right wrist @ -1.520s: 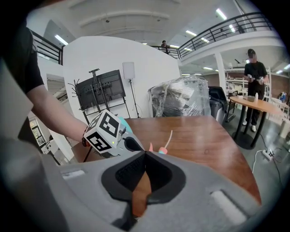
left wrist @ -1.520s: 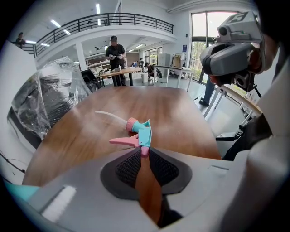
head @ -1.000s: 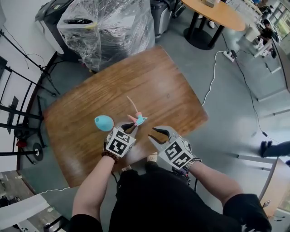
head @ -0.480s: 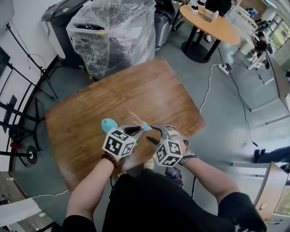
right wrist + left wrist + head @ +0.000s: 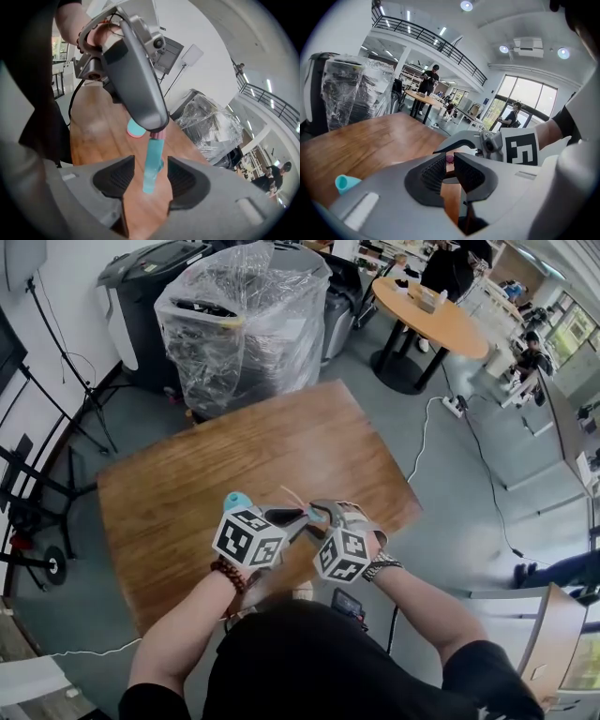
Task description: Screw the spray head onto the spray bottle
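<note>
Spray bottle (image 5: 234,500) rests on the worktop (image 5: 178,493), at left. Left gripper (image 5: 449,161): fingers clamped on the spray head (image 5: 152,159), clear of the worktop. Right gripper (image 5: 150,174): fingers have just been opening, now fully spread, with the spray head between them, untouched.

Teal spray head (image 5: 153,161) (pink collar) hangs aloft; bottle (image 5: 235,500) rests on table (image 5: 178,474).
</note>
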